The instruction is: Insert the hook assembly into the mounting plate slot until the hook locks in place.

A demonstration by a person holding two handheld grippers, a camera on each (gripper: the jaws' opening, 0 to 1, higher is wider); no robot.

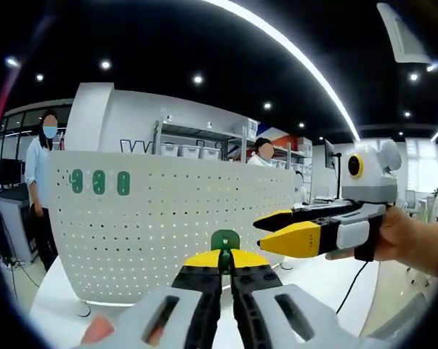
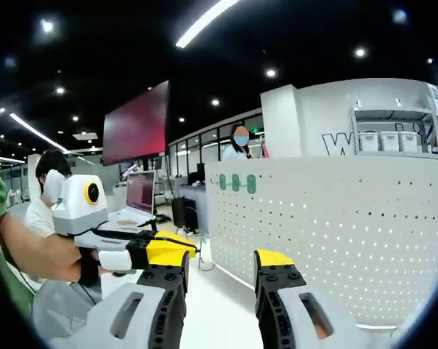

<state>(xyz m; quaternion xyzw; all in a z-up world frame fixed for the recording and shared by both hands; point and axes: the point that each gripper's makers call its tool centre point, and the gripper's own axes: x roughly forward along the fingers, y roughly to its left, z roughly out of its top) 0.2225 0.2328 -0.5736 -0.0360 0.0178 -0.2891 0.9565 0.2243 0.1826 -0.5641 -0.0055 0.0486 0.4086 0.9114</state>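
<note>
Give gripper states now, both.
Left gripper: shut on the green hook.
Right gripper: open, holding nothing.

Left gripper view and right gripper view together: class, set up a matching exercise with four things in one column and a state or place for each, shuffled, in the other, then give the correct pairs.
Things:
1. left gripper
2. right gripper
3. three green hooks
4. pegboard

States or places:
A. jaws apart, nothing between them
B. white, full of small holes, standing upright
C. in a row near the pegboard's upper corner
D. jaws closed on a green hook

Pairs: 1-D, 2-A, 3-C, 4-B
</note>
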